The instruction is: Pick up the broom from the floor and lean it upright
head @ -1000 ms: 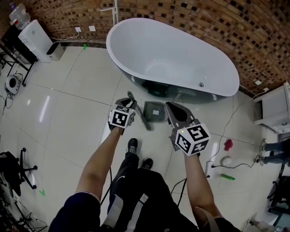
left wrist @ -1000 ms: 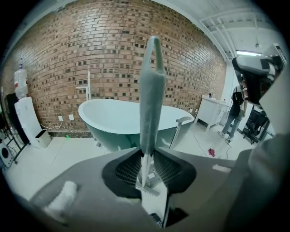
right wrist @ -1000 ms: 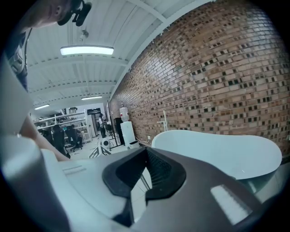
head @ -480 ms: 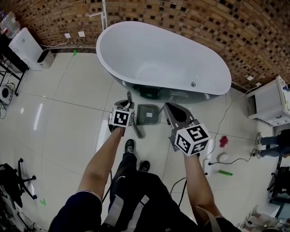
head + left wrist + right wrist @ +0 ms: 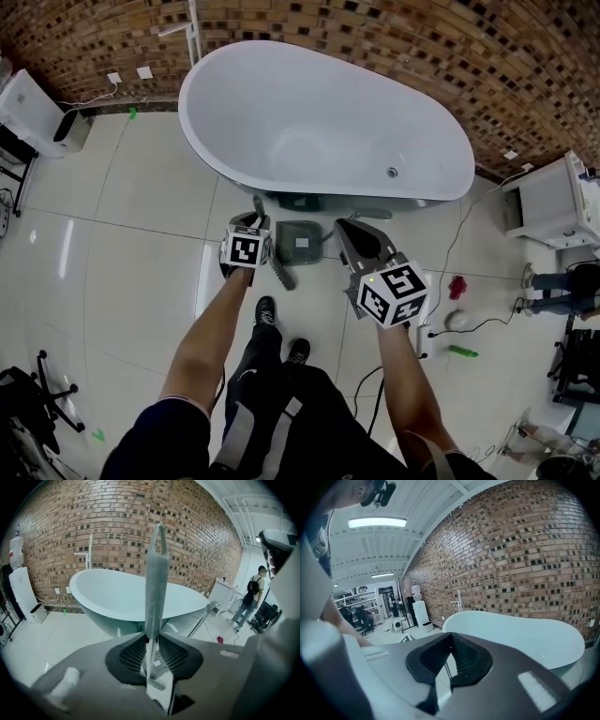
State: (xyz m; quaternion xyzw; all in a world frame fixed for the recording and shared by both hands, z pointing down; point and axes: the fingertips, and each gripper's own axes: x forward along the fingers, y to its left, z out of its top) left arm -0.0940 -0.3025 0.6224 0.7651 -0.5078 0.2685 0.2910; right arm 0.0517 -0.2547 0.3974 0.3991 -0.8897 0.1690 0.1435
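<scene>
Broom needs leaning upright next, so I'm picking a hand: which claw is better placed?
Left. The left claw grips the broom by its handle; the right claw is shut and empty.

I have the grey-green plastic broom (image 5: 156, 583) clamped between my left tongs (image 5: 152, 656). Its flat, tapering handle stands almost upright and has a slot at the tip. In the head view its dark, toothed brush end (image 5: 281, 272) juts out below my tongs, slanting down.
</scene>
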